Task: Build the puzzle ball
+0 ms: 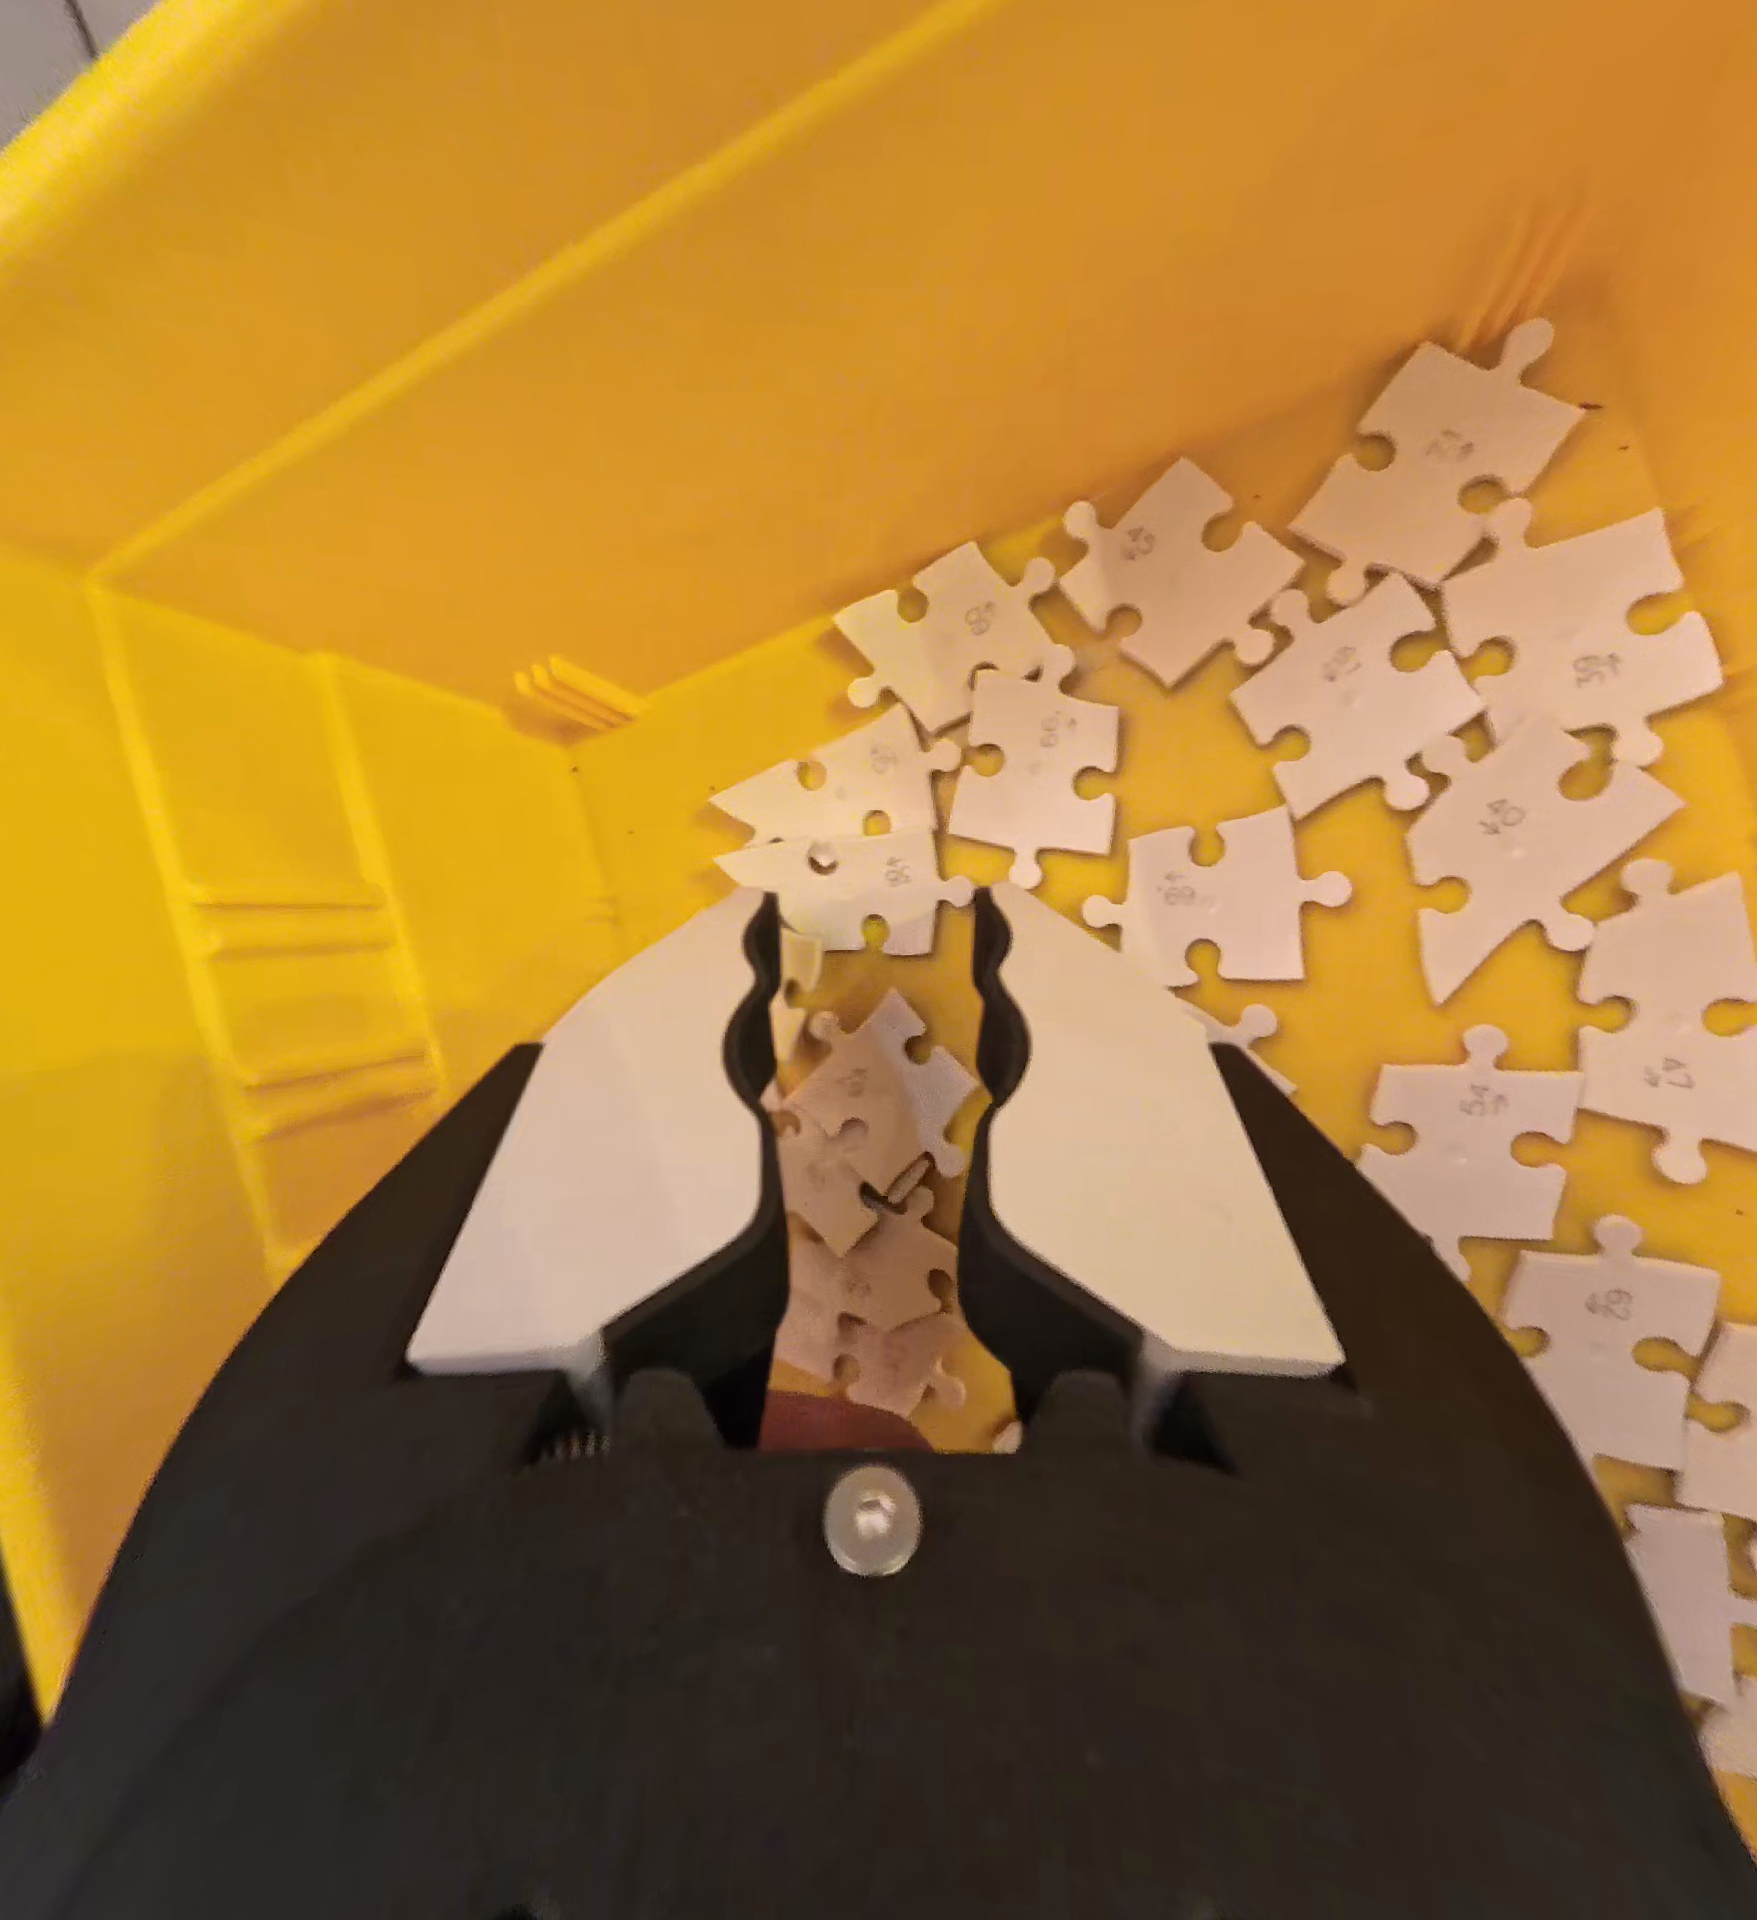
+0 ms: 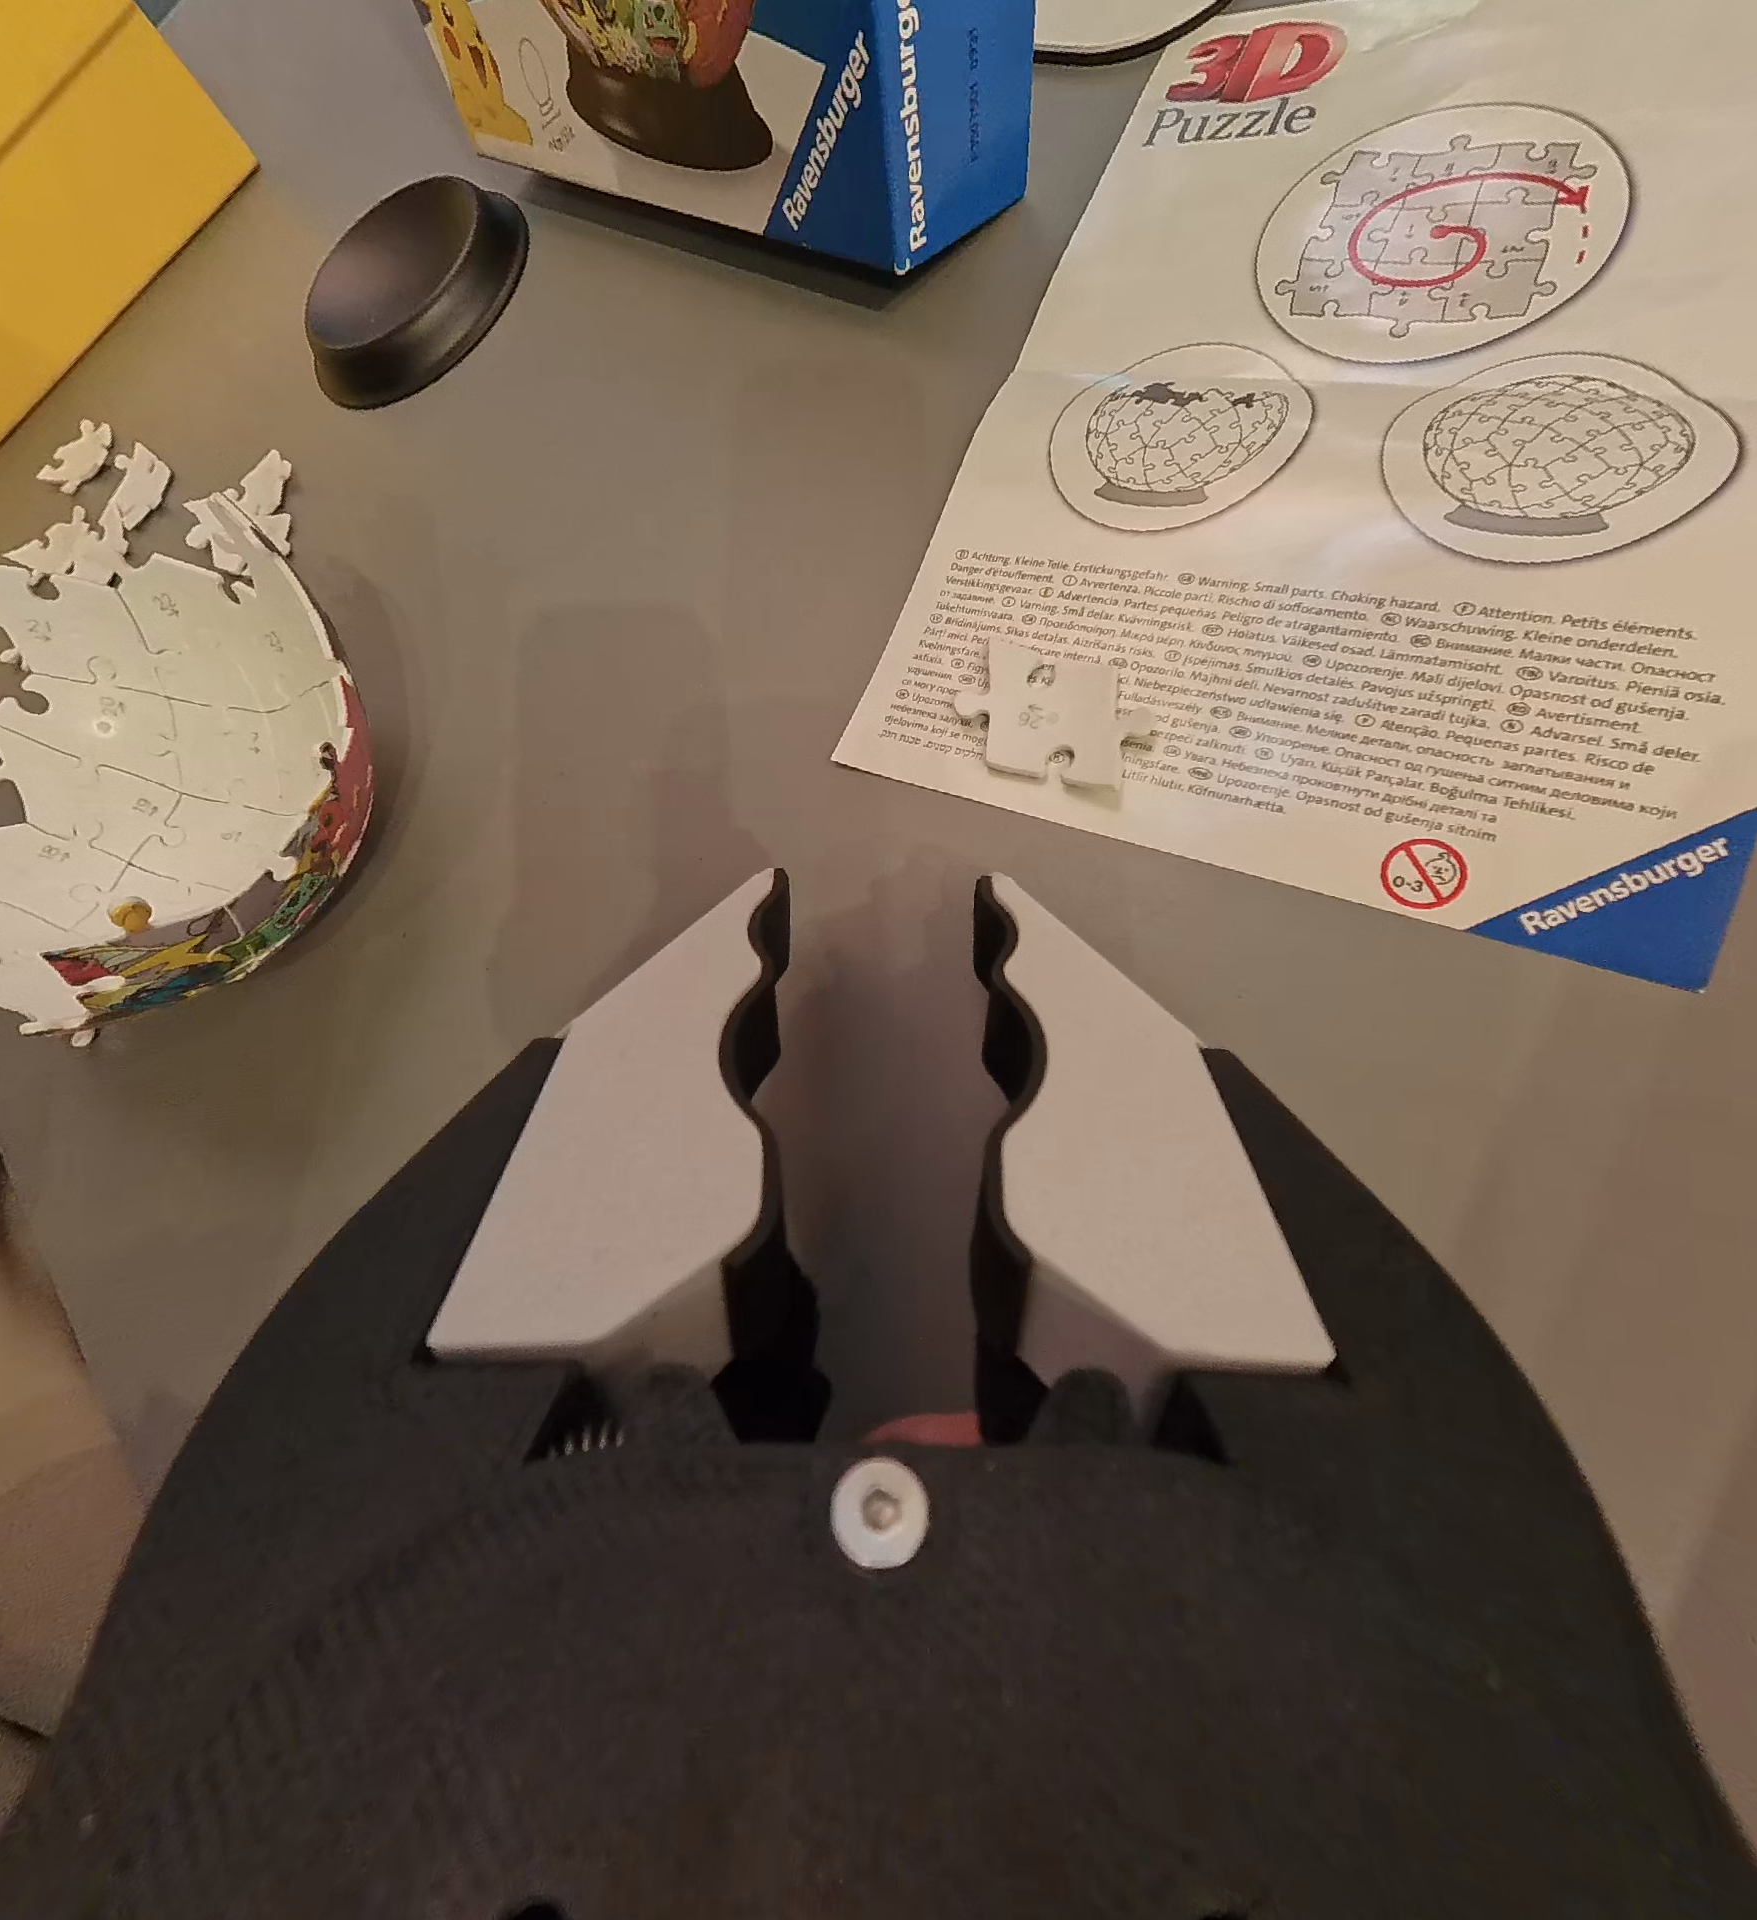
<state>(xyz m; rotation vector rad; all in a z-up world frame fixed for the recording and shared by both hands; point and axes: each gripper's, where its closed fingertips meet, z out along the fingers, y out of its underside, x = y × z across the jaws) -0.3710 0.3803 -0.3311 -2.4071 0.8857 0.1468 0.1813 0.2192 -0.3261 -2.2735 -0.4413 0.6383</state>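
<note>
In the left wrist view my left gripper [image 1: 876,899] is down inside a yellow bin [image 1: 438,364], jaws open. Several white puzzle pieces [image 1: 1352,707] lie face down on the bin floor, mostly to the right. One piece [image 1: 853,878] lies right at my fingertips; more show between the fingers. In the right wrist view my right gripper [image 2: 881,883] is open and empty above the grey table. The partly built puzzle ball [image 2: 157,748], an open white-lined bowl with a coloured outside, rests at the left. A single white piece [image 2: 1045,722] lies on the instruction leaflet [image 2: 1373,520].
A black round stand [image 2: 417,291] sits behind the ball. A blue puzzle box [image 2: 749,104] stands at the back. The yellow bin's corner [image 2: 43,208] shows at the top left. The bin's walls [image 1: 230,935] close in on the left gripper's left and far sides. Spacing between my two grippers at the tips: around 60 cm.
</note>
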